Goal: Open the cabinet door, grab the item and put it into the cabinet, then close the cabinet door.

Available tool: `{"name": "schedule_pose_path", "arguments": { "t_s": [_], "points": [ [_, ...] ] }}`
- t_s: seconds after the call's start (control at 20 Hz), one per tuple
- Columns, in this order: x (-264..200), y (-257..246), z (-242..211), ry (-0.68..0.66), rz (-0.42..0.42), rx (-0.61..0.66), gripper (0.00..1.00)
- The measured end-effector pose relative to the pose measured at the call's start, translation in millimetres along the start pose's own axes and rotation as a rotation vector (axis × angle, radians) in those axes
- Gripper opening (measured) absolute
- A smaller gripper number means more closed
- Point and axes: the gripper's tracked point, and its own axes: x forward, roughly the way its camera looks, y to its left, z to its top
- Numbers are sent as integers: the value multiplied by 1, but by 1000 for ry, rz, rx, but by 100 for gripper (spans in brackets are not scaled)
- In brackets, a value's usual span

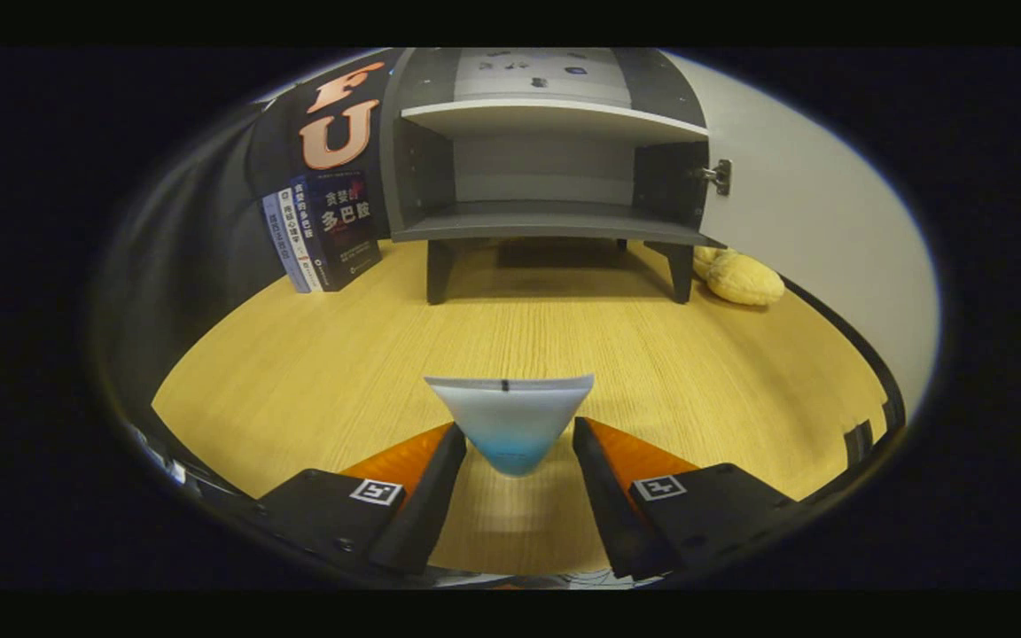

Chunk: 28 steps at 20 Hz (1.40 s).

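A small pouch (510, 416), white at its wide top edge and blue at its narrow lower end, sits between my fingertips. My gripper (518, 432) is shut on it, one finger pressing each side of the narrow end. It hangs a little above the wooden table (298, 372), with a faint shadow beneath. Beyond it, at the back of the table, the grey cabinet (546, 221) stands on short legs. Its white door (812, 230) is swung wide open to the right on its hinge (718, 175). The lower compartment and the shelf above it show no items.
A few books (324, 232) stand upright left of the cabinet, against the black booth wall. A yellow plush toy (741, 276) lies on the table by the cabinet's right leg, under the open door. Bare tabletop stretches between the pouch and the cabinet.
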Motion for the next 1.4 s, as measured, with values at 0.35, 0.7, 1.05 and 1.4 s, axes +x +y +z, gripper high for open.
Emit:
{"name": "schedule_pose_path", "arguments": {
  "t_s": [0.35, 0.7, 1.05, 1.4],
  "points": [
    [-5, -7, -5, 8, -5, 38, 54],
    [-51, -14, 95, -183, -5, 30, 51],
    [-120, -26, 284, -429, 29, 27, 51],
    [-126, -48, 432, -492, 52, 27, 51]
  ]
}}
